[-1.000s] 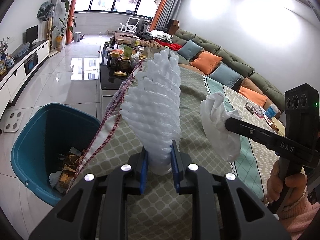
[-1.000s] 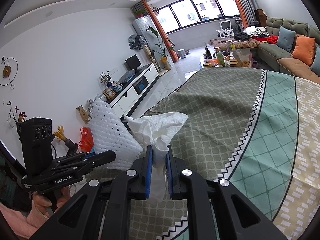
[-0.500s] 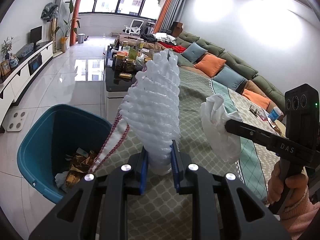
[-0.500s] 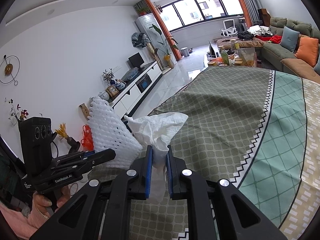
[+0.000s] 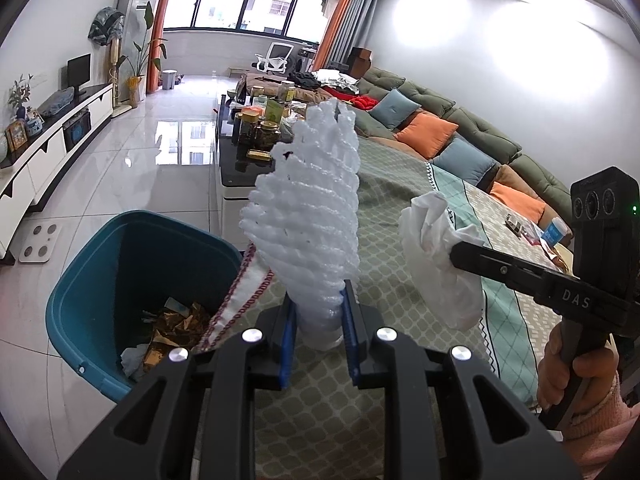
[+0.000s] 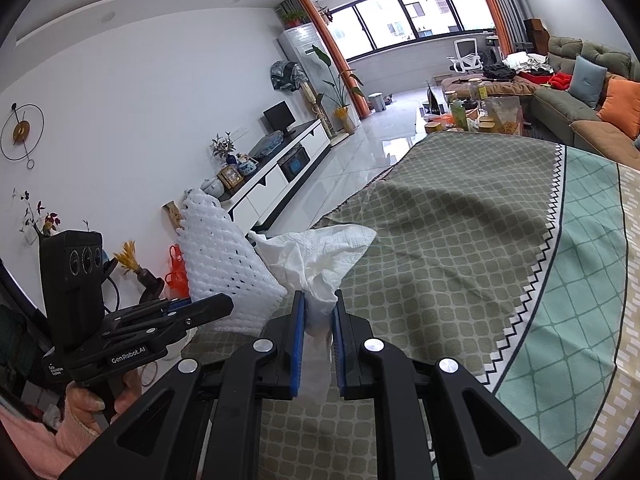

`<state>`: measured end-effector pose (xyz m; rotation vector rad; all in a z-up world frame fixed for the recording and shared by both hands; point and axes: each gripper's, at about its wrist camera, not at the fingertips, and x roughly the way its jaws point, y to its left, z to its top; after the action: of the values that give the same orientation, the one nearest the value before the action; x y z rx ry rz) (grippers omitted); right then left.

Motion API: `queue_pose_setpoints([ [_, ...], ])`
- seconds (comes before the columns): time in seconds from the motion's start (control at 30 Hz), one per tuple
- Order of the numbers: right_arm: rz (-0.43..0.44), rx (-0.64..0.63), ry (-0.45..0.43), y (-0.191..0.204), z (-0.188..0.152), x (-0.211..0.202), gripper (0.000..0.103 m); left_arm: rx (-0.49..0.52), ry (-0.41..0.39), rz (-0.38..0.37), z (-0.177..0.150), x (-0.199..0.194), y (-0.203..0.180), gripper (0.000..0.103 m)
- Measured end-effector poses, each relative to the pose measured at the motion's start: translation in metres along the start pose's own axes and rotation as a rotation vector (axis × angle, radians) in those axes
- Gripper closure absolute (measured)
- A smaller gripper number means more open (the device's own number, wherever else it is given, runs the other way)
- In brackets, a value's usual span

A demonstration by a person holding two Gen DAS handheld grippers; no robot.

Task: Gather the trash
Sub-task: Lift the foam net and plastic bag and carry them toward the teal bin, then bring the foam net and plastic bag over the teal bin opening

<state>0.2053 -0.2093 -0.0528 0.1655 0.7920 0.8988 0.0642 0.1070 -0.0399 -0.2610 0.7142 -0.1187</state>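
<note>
The left gripper [image 5: 318,312] is closed on the lower end of a white foam net sleeve [image 5: 308,216], and its blue pads press the sleeve from both sides. The sleeve stands almost upright above the fingers. The right gripper [image 6: 318,320] pinches a crumpled white tissue [image 6: 320,256] between its blue pads; the upper part of the tissue spreads out above the fingers and a strip of it hangs down between them. In the left wrist view the right gripper comes in from the right side with the tissue at its tip, and a hand [image 5: 576,372] in a pink sleeve holds its handle. Both grippers are above a table covered with a patterned tablecloth [image 6: 460,240], green and beige with a zigzag border. On the floor just beside the table edge, to the lower left of the foam sleeve, stands an open teal trash bin [image 5: 80,292]. Inside it lie some golden wrappers and pieces of paper. Behind the table there is a dark coffee table with jars [image 5: 260,128], and a long green sofa [image 5: 472,128] with orange and blue cushions stands along the wall.
</note>
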Motion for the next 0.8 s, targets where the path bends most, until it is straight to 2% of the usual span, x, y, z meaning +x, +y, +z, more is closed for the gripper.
queue_pose_setpoints([
  [0.8, 0.025, -0.028, 0.019, 0.018, 0.001, 0.013, 0.090, -0.019, -0.015, 0.044, -0.002, -0.003, 0.009, 0.081],
])
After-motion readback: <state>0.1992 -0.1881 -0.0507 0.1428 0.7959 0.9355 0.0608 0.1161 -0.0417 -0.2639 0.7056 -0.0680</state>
